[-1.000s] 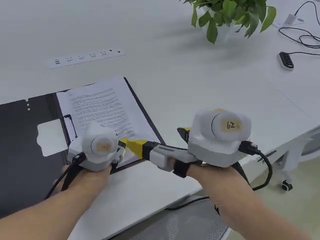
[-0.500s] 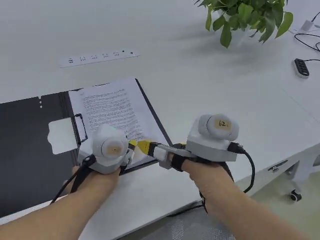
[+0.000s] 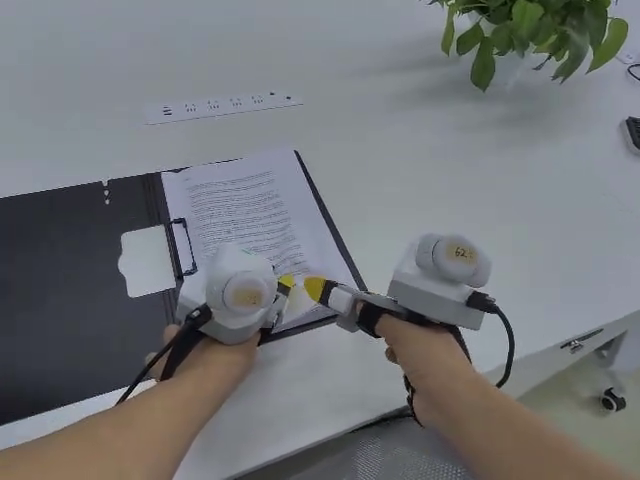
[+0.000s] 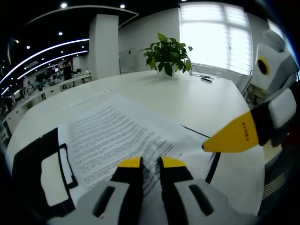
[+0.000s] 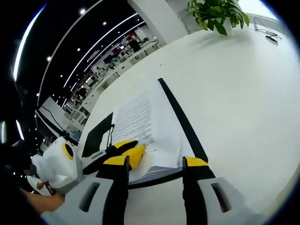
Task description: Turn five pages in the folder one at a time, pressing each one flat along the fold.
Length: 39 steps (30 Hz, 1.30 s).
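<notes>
- left gripper view: the left tool [image 4: 150,162] has its two yellow-tipped jaws drawn narrow, with only a slit between them. the tips are down on the printed page [image 4: 117,136] close to its near edge, and nothing can be seen pinched in the slit.
- right gripper view: the right tool [image 5: 157,161] holds its jaws wide apart and grips nothing. the near edge of the paper and the dark border under it lie across the gap between the jaws.
- in that same view the left tool's yellow tips rest on the page just beyond the right tool's left jaw.
- head view: the two tools meet tip to tip over the page's near right corner, very close together. whether they touch cannot be told.
- the folder [image 3: 60,280] lies open and flat on the white counter [image 3: 420,160], near its front edge. the left half is bare black and the printed page covers the right half.
- a white tab [image 3: 148,262] sits by the metal clip [image 3: 185,247] at the fold.
- a white power strip [image 3: 225,105] lies on the counter beyond the folder, well apart from it.
- a potted plant [image 3: 530,30] stands at the far right of the counter.
</notes>
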Motion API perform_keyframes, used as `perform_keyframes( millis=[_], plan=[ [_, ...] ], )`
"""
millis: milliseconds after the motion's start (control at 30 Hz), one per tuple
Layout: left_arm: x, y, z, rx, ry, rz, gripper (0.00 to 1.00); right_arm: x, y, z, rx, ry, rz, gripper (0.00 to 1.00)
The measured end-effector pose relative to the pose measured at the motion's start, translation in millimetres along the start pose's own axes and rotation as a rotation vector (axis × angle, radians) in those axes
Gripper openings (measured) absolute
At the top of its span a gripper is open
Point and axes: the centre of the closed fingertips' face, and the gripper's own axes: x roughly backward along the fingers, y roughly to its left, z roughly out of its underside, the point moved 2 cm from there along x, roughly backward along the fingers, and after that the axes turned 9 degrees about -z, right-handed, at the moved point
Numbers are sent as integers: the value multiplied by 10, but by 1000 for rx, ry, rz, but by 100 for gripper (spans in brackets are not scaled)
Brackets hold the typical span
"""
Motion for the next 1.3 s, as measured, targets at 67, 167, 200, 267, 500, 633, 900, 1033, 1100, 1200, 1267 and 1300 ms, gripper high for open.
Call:
perform_keyframes(
  millis=[67, 167, 200, 267, 500, 633, 900, 1033, 1100, 1200, 1267, 1300],
  plan=[
    [2, -1, 1, 0, -1, -1, 12, -10, -5, 2, -13, -3, 0, 39],
    [2, -1, 1, 3, -1, -2, 12, -29, -37, 11, -24, -1, 10, 34],
    [3, -2, 1, 3, -1, -2, 12, -30, -45, 14, -28, -2, 14, 32],
    [2, -1, 1, 4, -1, -2, 12, -34, -82, 17, -47, -5, 29, 28],
    [4, -4, 2, 4, 0, -4, 12, -13, -206, 37, -114, -18, 76, 11],
    [6, -5, 1, 4, 3, -3, 12, 5, -263, 55, -104, -11, 113, 1],
    [8, -2, 3, 12, 14, 1, 12, 32, -243, 46, -166, -40, 110, 0],
    [23, -4, -9, 64, 36, -4, 13, 66, -187, 18, -169, -72, 98, 0],
    [39, 10, -22, 97, 50, -6, 13, 96, -167, -19, -170, -101, 92, 0],
    [108, 37, 2, 88, 69, -2, 12, 129, -119, -54, -183, -123, 72, 0],
    [147, 48, 12, 80, 74, 2, 14, 145, -86, -67, -189, -131, 62, 0],
    [190, 65, 17, 78, 77, 5, 15, 152, -41, -85, -204, -144, 41, 0]
  ],
)
